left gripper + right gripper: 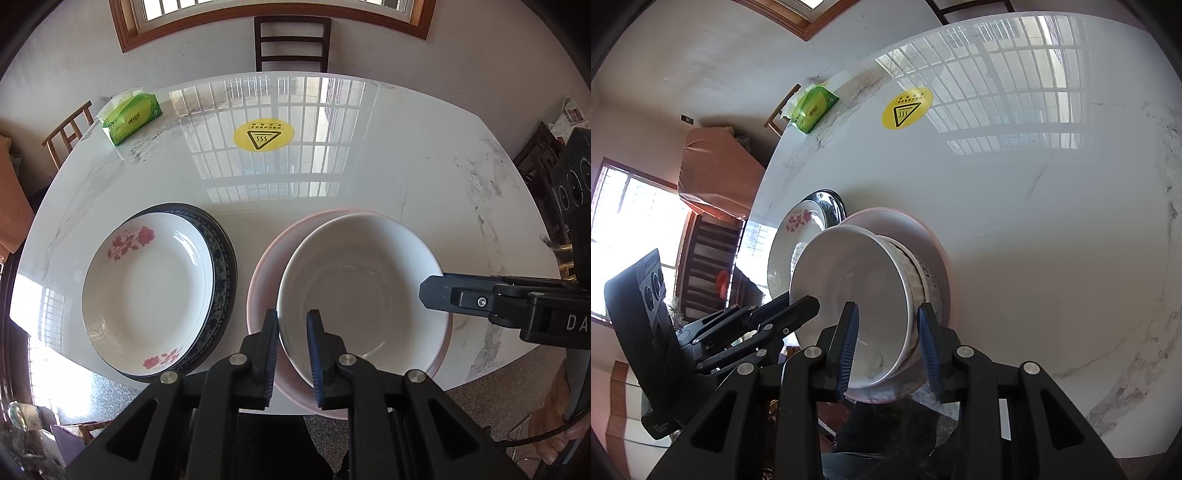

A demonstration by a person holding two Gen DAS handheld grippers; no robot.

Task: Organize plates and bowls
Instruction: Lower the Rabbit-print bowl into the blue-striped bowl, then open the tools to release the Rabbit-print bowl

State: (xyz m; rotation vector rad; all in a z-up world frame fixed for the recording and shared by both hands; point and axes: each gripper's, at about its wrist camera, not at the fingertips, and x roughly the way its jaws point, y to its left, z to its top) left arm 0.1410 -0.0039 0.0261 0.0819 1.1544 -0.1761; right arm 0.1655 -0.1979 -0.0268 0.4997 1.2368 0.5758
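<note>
A white bowl [360, 284] sits inside a larger pink bowl [264, 269] near the table's front edge. My left gripper [293, 349] straddles the white bowl's near-left rim, jaws apart with a gap around the rim. My right gripper [888, 341] straddles the white bowl's [857, 295] wall on its other side, one finger inside, one outside, pads not pressed on it; it also shows in the left wrist view [436, 290]. To the left, a white rose-patterned plate [147, 288] lies on a dark blue-rimmed plate [225, 266].
The white marble table [369, 166] carries a yellow hot-surface sticker [263, 136] at its middle and a green tissue pack [131, 118] at the far left. Chairs stand at the far side [291, 42] and left [68, 129]. The table's front edge is close below the bowls.
</note>
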